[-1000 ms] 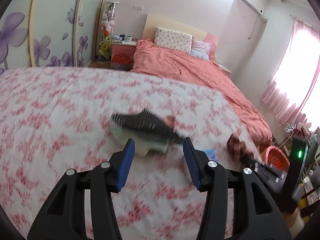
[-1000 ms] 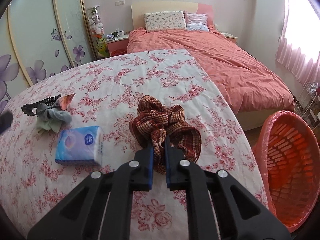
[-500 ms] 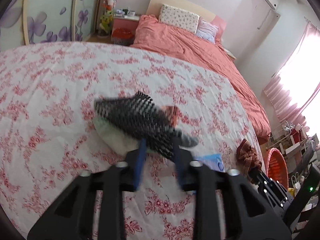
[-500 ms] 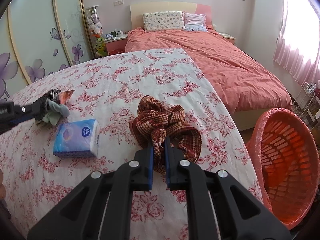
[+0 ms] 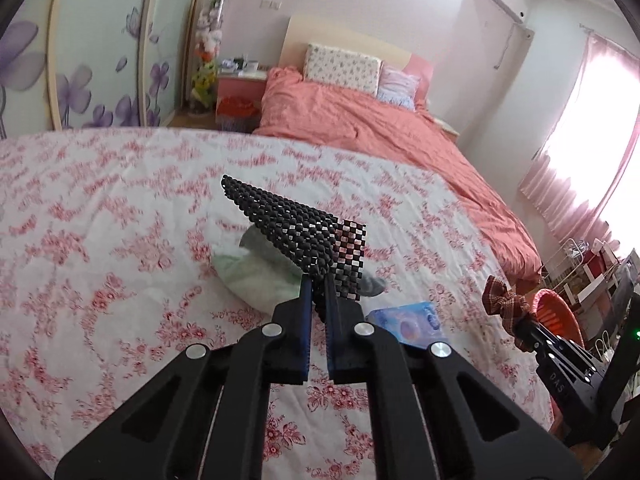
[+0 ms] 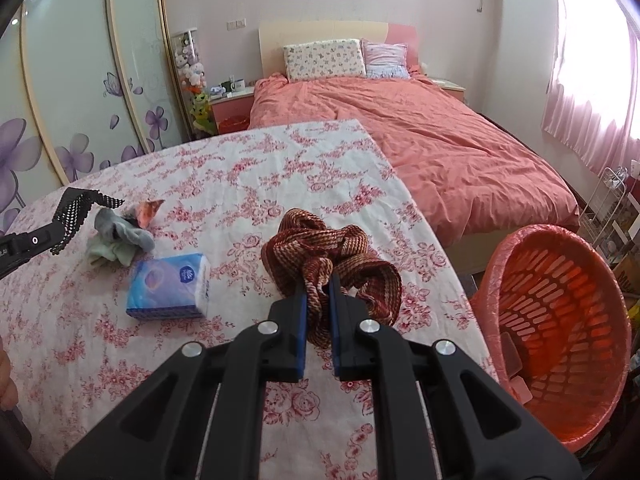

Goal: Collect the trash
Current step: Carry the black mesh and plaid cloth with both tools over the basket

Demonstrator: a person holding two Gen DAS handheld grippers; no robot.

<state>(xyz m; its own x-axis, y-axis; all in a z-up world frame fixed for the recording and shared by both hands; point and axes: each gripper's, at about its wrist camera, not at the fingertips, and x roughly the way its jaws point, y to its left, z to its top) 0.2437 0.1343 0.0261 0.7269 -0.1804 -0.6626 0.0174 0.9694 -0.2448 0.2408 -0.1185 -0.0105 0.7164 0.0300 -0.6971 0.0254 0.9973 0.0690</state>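
Now left tool [image 5: 316,280] pinches beaded band [image 5: 296,228] | right tool [image 6: 318,280] grips scrunchie [image 6: 332,256] | basket [image 6: 560,320] inside: right view

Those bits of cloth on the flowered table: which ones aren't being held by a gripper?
Only the pale green-grey rag. The black lace band is clamped in the left gripper, the brown woven cloth in the right gripper.

Both wrist views look steeply down, sharing the floral table [image 5: 120,240].

Right of the right gripper [image 6: 318,300] the basket [image 6: 532,236] gapes unobstructed; left of it a tissue pack [image 6: 168,284] and crumpled cloth [image 6: 118,242] block the tablecloth [image 6: 240,168].
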